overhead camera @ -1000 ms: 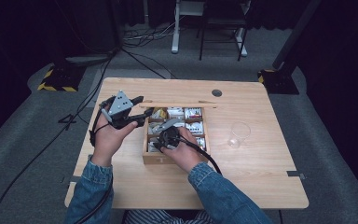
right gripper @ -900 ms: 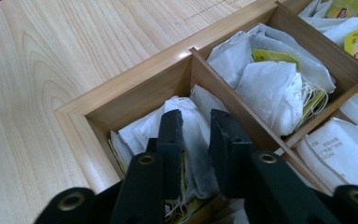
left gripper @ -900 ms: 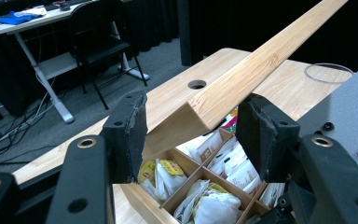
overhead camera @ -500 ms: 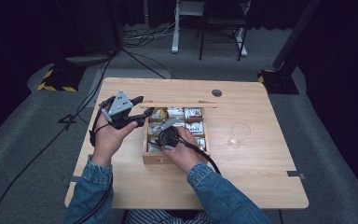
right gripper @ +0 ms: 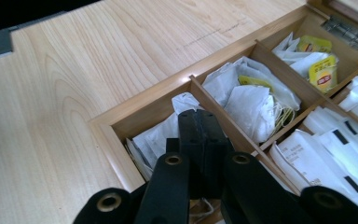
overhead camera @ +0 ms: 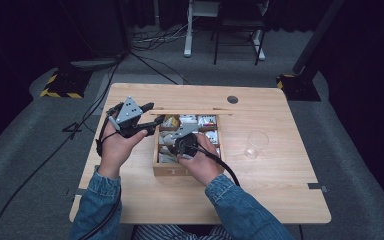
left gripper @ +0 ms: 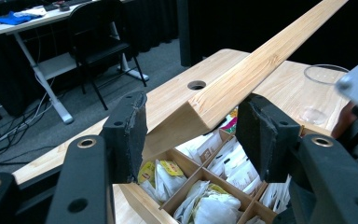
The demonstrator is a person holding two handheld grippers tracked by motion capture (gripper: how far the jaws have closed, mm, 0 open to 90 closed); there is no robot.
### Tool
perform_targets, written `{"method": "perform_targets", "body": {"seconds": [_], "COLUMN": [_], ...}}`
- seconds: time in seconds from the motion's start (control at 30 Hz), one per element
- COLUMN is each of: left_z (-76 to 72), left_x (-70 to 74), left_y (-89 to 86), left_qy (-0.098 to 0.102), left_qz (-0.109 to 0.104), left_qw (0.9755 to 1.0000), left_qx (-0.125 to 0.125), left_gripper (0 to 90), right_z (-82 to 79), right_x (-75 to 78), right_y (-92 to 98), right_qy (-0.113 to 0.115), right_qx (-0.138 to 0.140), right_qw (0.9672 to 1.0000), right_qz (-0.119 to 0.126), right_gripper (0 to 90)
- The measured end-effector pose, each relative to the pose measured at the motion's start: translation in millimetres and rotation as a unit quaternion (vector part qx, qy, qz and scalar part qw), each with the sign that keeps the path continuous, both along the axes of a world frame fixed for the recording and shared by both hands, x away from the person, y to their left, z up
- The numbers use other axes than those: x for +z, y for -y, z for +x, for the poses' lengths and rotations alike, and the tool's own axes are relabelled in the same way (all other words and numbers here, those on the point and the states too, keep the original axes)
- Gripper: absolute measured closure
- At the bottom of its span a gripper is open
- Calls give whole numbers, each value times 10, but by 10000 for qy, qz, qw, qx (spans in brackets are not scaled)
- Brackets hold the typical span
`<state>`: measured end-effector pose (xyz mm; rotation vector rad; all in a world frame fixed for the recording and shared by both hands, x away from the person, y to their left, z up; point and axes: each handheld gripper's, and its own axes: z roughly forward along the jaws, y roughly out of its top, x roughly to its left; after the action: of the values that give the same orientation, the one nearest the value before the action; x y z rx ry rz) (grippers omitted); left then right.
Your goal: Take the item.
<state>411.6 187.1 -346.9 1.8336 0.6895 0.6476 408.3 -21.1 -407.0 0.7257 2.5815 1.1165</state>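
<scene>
The raised lid (overhead camera: 190,112) bars the box (overhead camera: 186,170) from the far side; bare surface (overhead camera: 280,190) lies open in front; a clear cup (overhead camera: 256,144) stands just right.

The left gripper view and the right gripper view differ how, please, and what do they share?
The left gripper view has the raised wooden lid between open jaws, the clear glass and the table's round hole. The right gripper view has closed jaws down in a corner compartment among white packets, plus the box's metal hinge. Both share the divided wooden box and yellow-labelled tea bags.
</scene>
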Motion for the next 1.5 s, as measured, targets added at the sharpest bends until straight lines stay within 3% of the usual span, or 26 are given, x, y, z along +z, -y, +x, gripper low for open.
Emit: {"method": "perform_targets", "body": {"seconds": [0.67,1.1,1.5], "left_z": [-2,0,-2], "left_x": [-7,-7,-6], "left_y": [-6,-3,-3], "left_qy": [-17,-20,-11], "left_qz": [-2,-28,-9], "left_qw": [10000,10000,10000], "left_qx": [-21,-18,-11], "left_gripper": [441,441,441], "right_z": [-111,-136,-173], "right_x": [302,457,587], "right_y": [251,536,860], "right_qy": [137,220,314], "right_qx": [-65,-293,-598], "right_qw": [9991,9981,9948], "right_qz": [386,489,757], "right_gripper": [900,900,900]}}
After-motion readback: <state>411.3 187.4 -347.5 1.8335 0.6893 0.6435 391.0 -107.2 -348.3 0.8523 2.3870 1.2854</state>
